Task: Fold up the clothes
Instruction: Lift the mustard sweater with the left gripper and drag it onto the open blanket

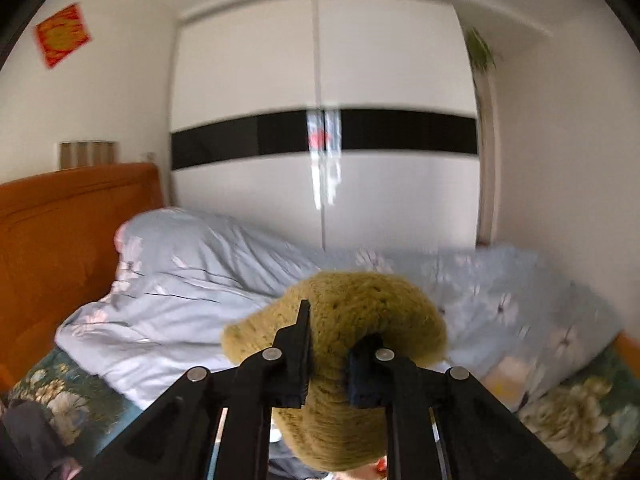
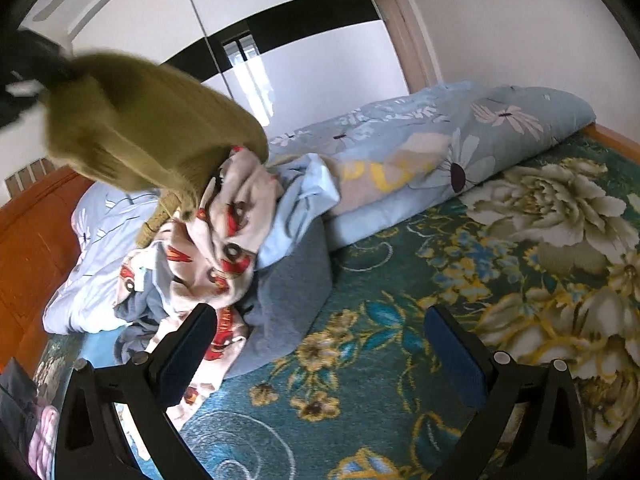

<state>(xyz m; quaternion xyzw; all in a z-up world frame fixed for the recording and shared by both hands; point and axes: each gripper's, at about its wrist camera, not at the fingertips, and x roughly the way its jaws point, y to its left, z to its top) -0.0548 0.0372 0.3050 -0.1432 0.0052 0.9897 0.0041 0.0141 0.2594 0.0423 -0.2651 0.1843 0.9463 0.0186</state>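
An olive-green knit sweater [image 1: 352, 320] bulges over and between the fingers of my left gripper [image 1: 334, 336], which is shut on it and holds it up above the bed. From the right wrist view the same sweater [image 2: 144, 120] hangs at the upper left, its lower end trailing onto a pile of clothes [image 2: 212, 248]: a white garment with red car prints, a light-blue one and a grey one. My right gripper [image 2: 320, 320] is open, low over the bed, just right of that pile, with nothing between its fingers.
The bed carries a teal floral sheet [image 2: 420, 300] and a rumpled light-blue flowered quilt [image 2: 460, 140] along the far side. An orange wooden headboard [image 1: 60, 248] stands at the left. A white wardrobe with a black band [image 1: 324, 132] rises behind the bed.
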